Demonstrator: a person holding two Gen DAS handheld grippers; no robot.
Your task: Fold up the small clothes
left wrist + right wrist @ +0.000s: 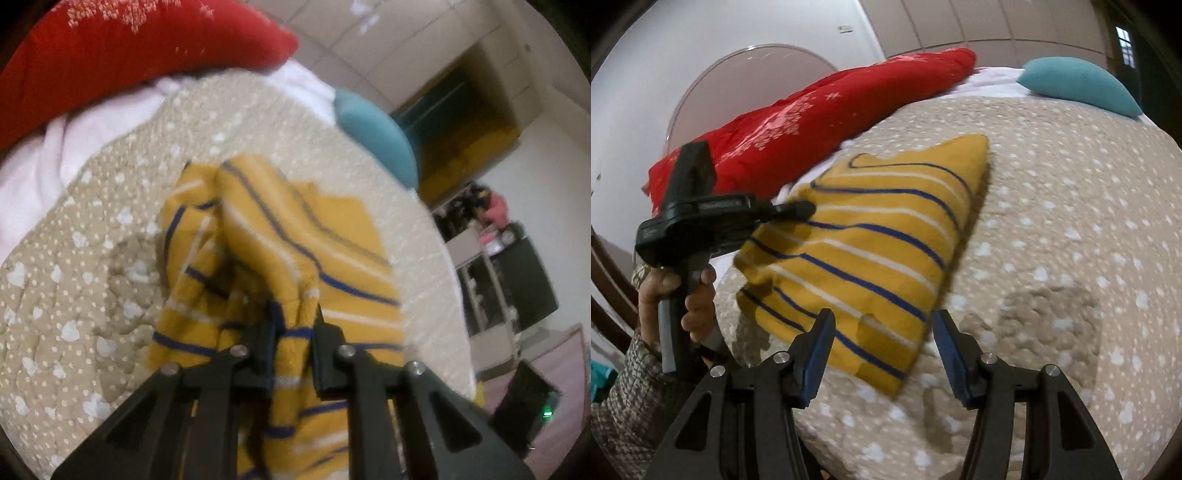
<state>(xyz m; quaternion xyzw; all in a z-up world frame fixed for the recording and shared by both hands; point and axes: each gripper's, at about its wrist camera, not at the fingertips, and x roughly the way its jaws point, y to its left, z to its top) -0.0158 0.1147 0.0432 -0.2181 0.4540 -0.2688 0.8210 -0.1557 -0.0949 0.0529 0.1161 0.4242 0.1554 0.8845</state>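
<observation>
A small yellow shirt (879,236) with blue and white stripes lies on a beige dotted quilt (1071,240). My left gripper (293,325) is shut on a bunched edge of the yellow shirt (280,236) and lifts it a little. In the right wrist view that left gripper (798,210) grips the shirt's left edge. My right gripper (884,325) is open and empty, its jaws apart just above the shirt's near edge.
A red pillow (812,122) and a teal pillow (1078,85) lie at the far side of the bed, on a white sheet (92,129). The bed's edge (436,258) drops off to the right; shelves (491,266) stand beyond.
</observation>
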